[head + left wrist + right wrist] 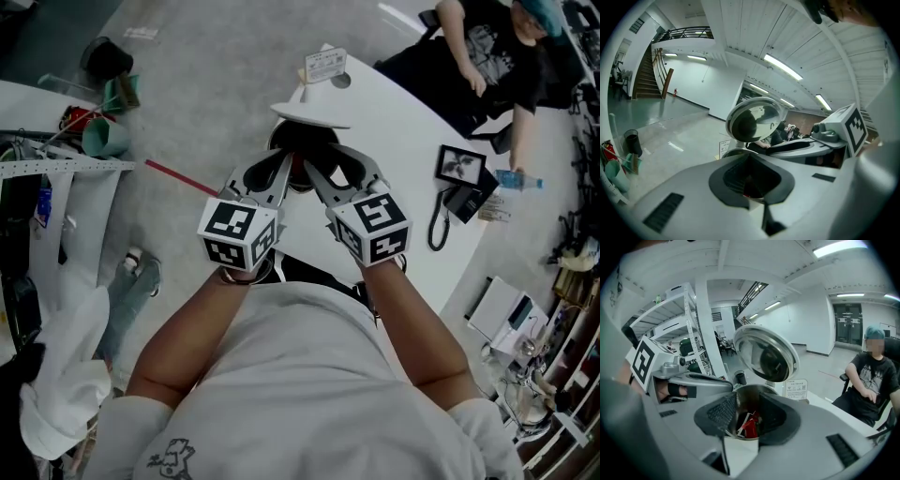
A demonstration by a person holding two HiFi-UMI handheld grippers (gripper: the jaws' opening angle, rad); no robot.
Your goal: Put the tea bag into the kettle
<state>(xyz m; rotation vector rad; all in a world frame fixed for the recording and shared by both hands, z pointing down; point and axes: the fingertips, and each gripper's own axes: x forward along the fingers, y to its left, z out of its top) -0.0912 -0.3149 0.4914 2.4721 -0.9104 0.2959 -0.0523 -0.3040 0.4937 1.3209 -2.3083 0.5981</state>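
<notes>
While both grippers hid the kettle's mouth from overhead, we saw the right gripper (pixel 749 414) with its jaws apart, gripping nothing. The red tea bag (pixel 751 427) lay below them inside the kettle (pixel 753 388), whose lid (pixel 768 355) stood raised at twelve o'clock. The left gripper (pixel 752 178) also gaped empty, its gap too dark to read.

Right gripper (pixel 746 417) jaws apart; red tea bag (pixel 750 426) inside open kettle (pixel 752 391).
</notes>
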